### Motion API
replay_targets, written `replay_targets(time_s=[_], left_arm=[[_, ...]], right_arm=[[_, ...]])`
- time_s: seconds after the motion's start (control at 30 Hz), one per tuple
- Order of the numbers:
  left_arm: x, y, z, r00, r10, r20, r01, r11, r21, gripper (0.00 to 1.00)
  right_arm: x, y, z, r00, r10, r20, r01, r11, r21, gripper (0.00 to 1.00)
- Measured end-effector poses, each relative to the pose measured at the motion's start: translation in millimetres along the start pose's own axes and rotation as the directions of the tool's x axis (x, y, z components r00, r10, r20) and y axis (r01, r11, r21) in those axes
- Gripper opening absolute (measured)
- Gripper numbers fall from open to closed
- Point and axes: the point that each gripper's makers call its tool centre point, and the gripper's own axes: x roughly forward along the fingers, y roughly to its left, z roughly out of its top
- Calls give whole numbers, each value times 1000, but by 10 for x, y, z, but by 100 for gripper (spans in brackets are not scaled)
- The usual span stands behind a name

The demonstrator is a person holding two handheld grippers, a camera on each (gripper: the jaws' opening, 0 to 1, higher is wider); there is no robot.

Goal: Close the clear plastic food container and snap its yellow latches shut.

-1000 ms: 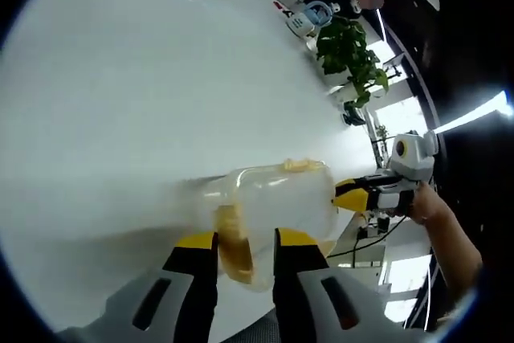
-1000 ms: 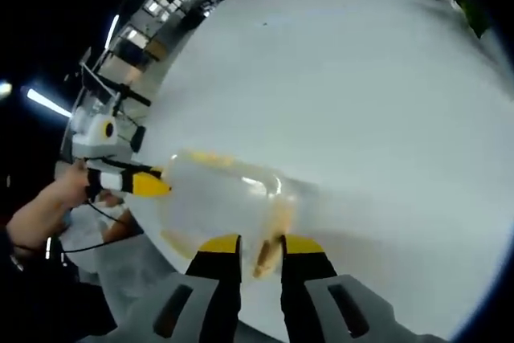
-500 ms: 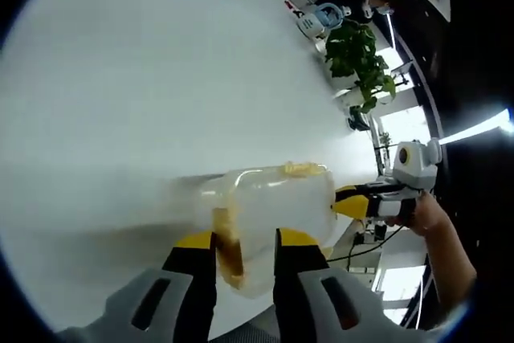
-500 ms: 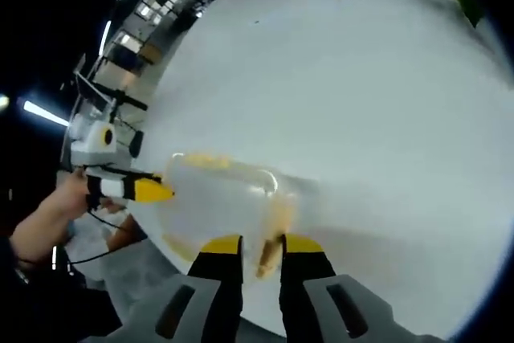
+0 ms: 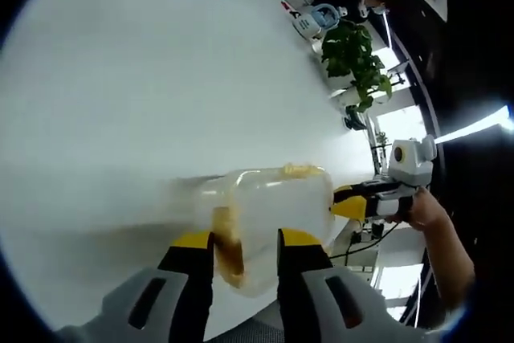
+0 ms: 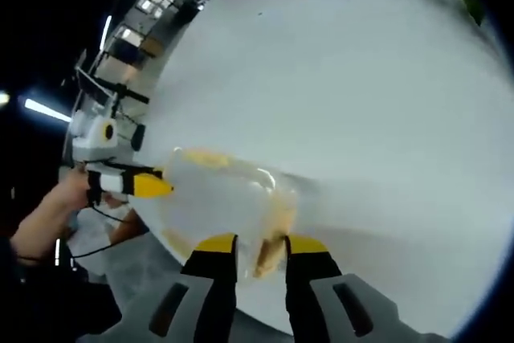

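Both tongs work at the clear plastic container [image 5: 277, 206] from opposite ends. It lies near the edge of the white counter [image 5: 144, 94]. In my left gripper view, my left tongs [image 5: 245, 245] stand narrow, jaws on either side of a yellow latch [image 5: 229, 247]; whether they pinch it I cannot tell. In my right gripper view, my right tongs [image 6: 261, 248] likewise flank the opposite yellow latch [image 6: 269, 251]. A potted plant [image 5: 353, 58] stands well apart.
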Motion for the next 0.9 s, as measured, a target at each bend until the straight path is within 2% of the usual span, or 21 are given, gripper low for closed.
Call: replay_targets(time_s=[0.07,0.2,0.23,0.27,0.37,0.47,0.53,0.6,0.67,0.7,0.73,0.9], left_arm=[[-8,-9,-11,1000,9,-9,-9,1000,19,30],[28,7,-54,1000,16,-23,-16,1000,-10,36],[35,10,-73,999,20,-27,-21,1000,-15,39],[40,19,-73,999,23,-28,-23,1000,-17,39],[27,10,-56,999,25,-26,-25,1000,9,37],[17,-5,-41,999,45,-28,-44,999,31,33],[10,8,-34,998,55,-16,-54,998,21,32],[3,1,-43,998,57,-12,-57,998,18,32],[12,16,-31,998,56,-15,-56,998,0,31],[21,19,-32,998,62,-21,-62,998,-6,31],[16,12,-30,998,64,-23,-64,998,0,31],[21,23,-41,998,58,-18,-59,998,-37,30]], right_arm=[[18,-8,5,1000,13,1,-13,1000,8,22],[74,47,-4,998,57,12,-57,998,30,25],[80,73,4,998,59,12,-59,998,-7,24],[83,84,4,998,56,12,-56,998,-6,24],[73,84,10,998,55,8,-55,998,-11,21],[73,59,17,996,79,30,-81,995,58,20],[92,56,26,994,96,51,-99,992,74,19],[93,63,29,996,82,45,-84,996,39,18],[86,85,21,995,96,30,-97,994,50,17],[122,106,-32,992,128,3,-127,984,126,15],[130,41,-52,991,130,-17,-129,990,64,15],[152,26,-32,989,150,-1,-149,983,111,15]])
